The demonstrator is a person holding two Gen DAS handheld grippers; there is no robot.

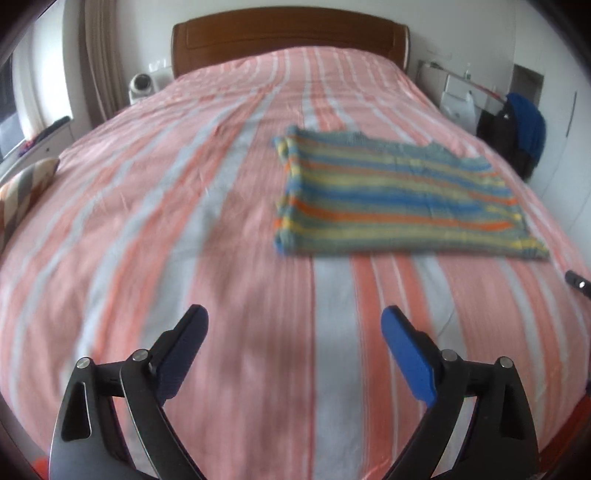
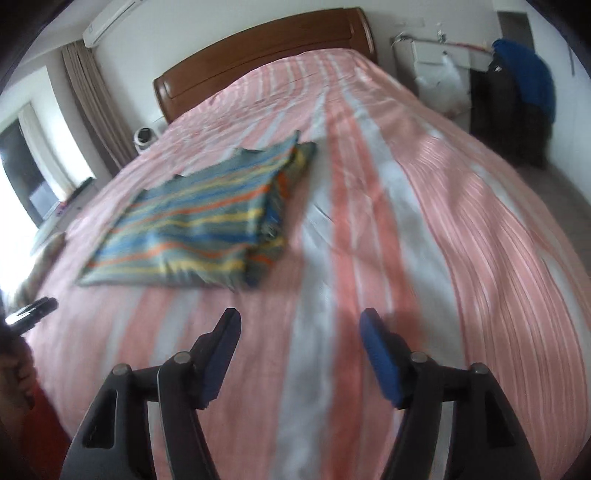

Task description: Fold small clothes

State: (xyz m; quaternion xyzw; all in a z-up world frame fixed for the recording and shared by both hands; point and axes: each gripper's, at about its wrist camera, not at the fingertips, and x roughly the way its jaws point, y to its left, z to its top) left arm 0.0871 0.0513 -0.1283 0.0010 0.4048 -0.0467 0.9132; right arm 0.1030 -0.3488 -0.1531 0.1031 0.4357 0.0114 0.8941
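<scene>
Folded garment [image 1: 399,195] lies on striped bed [image 1: 184,221].

- The left wrist view looks forward and down along its own fingers from the foot end of the bed [image 1: 147,221], facing the wooden headboard [image 1: 288,33]; the folded striped garment [image 1: 399,199] lies right of centre.
- The right wrist view looks from the same end, also toward the headboard [image 2: 258,51], tilted; the garment [image 2: 199,225] lies left of centre.
- Both share the bedspread, headboard, garment and the blue cloth [image 1: 528,122] hanging beyond the bed's right side.
</scene>
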